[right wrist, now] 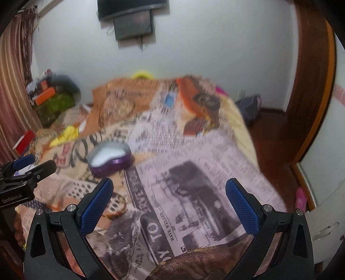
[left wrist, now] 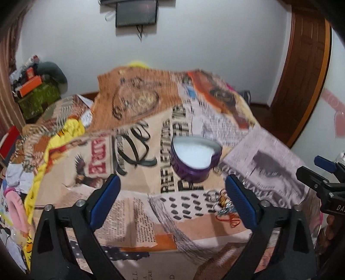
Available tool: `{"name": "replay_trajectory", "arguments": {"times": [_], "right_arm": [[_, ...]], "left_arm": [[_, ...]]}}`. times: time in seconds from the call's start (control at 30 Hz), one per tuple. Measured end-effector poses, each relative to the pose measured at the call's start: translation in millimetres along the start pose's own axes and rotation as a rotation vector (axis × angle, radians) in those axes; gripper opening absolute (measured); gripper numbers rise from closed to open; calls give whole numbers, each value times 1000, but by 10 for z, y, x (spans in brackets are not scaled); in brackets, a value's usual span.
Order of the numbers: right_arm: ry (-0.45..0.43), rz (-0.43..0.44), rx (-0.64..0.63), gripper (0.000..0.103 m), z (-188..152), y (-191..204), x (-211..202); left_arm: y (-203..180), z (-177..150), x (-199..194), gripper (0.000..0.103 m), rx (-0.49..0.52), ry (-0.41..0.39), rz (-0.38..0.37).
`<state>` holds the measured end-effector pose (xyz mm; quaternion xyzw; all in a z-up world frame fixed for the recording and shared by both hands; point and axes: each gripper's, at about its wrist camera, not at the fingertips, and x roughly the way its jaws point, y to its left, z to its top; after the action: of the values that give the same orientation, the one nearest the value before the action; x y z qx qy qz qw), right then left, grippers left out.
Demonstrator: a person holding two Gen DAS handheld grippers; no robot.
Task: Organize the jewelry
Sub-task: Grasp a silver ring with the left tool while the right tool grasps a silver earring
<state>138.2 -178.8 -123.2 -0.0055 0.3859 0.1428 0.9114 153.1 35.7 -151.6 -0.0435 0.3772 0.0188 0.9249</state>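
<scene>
I see both hand-held grippers, left (left wrist: 172, 200) and right (right wrist: 169, 204), spread apart and empty over the bed (left wrist: 269, 155); purple heart-shaped box (left wrist: 195, 157) ahead, tangled jewelry (left wrist: 225, 206) nearer.

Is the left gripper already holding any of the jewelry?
No: the left gripper is open and empty, and the jewelry pile lies on the printed bedspread by its right finger.

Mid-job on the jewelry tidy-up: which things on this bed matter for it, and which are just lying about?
For the job:
- purple heart-shaped box, open, white inside
- jewelry pile, tangled gold and red pieces, near the left tongs
- right tongs, open, empty

Lying about:
- newspaper-print bedspread
- yellow cloth
- clutter of boxes by the curtain
- wall screen
</scene>
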Motion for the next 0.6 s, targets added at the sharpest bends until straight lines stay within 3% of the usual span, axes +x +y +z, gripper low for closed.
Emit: {"name": "replay_trajectory", "arguments": {"times": [0.23, 0.33, 0.43, 0.6], "right_arm": [[101, 68, -16, 103, -8, 8, 348], [112, 91, -41, 96, -7, 37, 422], [121, 113, -62, 82, 4, 70, 507], [157, 164, -81, 53, 33, 124, 677]], "left_arm": [[4, -114, 397, 82, 0, 134, -61], [-22, -151, 492, 73, 18, 174, -95], [-59, -176, 569, 60, 44, 214, -120], [-152, -187, 612, 57, 87, 234, -161]]}}
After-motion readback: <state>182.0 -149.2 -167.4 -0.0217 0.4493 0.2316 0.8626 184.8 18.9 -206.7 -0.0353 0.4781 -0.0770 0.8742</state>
